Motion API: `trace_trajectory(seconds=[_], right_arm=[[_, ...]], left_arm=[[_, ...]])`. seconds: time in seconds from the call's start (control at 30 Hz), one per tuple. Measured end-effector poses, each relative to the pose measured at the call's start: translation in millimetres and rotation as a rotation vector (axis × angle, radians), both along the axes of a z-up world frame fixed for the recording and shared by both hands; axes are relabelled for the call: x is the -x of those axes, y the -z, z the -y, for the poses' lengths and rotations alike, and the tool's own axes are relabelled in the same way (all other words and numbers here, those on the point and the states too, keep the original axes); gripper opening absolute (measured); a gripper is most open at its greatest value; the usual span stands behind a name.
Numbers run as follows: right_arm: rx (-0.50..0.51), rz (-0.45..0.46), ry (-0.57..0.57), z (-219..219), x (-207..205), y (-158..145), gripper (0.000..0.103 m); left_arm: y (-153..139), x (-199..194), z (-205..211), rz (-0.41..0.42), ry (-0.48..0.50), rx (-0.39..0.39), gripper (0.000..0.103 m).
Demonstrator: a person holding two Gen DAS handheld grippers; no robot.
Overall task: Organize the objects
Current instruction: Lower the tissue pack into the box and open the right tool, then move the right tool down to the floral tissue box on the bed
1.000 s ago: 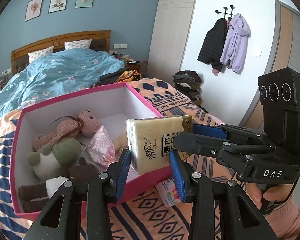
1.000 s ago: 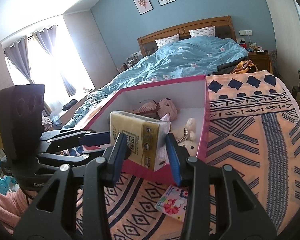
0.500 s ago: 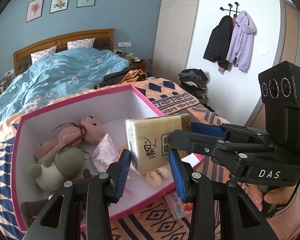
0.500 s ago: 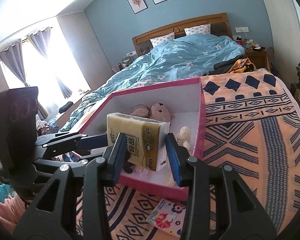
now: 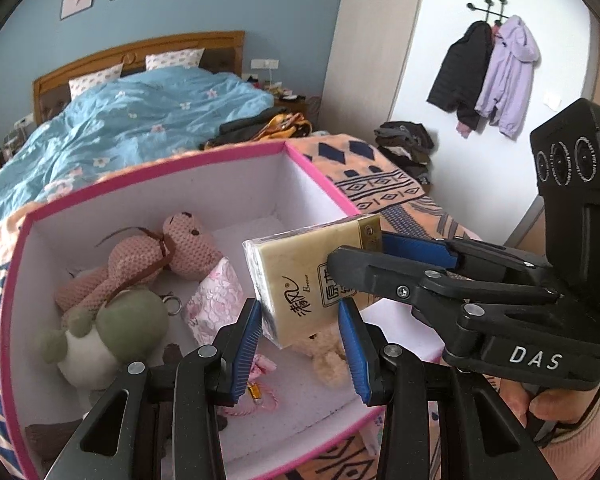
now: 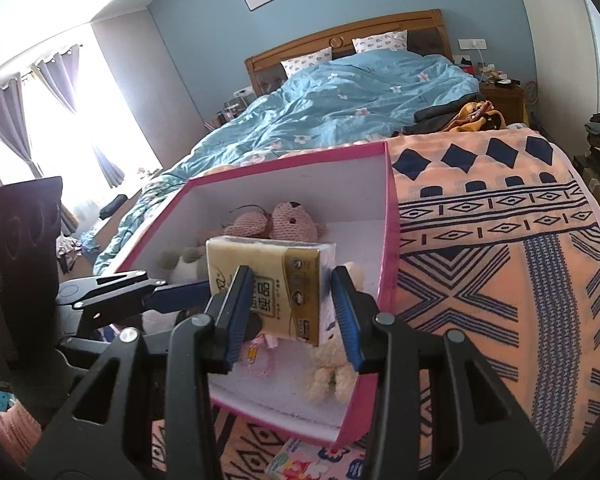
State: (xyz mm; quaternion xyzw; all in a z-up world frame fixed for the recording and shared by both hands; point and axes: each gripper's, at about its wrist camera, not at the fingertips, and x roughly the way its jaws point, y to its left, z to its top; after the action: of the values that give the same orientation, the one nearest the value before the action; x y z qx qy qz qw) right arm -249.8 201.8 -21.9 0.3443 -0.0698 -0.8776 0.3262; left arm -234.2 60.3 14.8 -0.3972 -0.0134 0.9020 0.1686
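Above the pink box [image 5: 148, 184], the yellow tissue pack [image 5: 300, 280] hangs clamped between both my grippers: left gripper [image 5: 300, 344] pinching its lower end, right gripper [image 6: 292, 312] its side. Beneath lie a pink knitted bear [image 5: 160, 256], a green-headed plush [image 5: 112, 328] and, seemingly, a cream toy [image 6: 332, 372].

- The box [image 5: 148, 184] sits on the bed [image 6: 500, 248].
- The tissue pack [image 5: 300, 276] hangs over the box, between 2 tools.
- Plush toys [image 5: 140, 264] lie inside the box.
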Motion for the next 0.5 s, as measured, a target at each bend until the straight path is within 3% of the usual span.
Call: trace_trajectory(seconds=[0.27, 0.5], right_arm=[[-0.026, -0.005, 0.045, 3, 7, 4, 0.044], [0.004, -0.028, 0.064, -16, -8, 0, 0.046]], left_arm=[[6, 5, 2, 0.007, -0.025, 0.020, 0.045], [1, -15, 10, -0.052, -0.021, 0.002, 0.057]])
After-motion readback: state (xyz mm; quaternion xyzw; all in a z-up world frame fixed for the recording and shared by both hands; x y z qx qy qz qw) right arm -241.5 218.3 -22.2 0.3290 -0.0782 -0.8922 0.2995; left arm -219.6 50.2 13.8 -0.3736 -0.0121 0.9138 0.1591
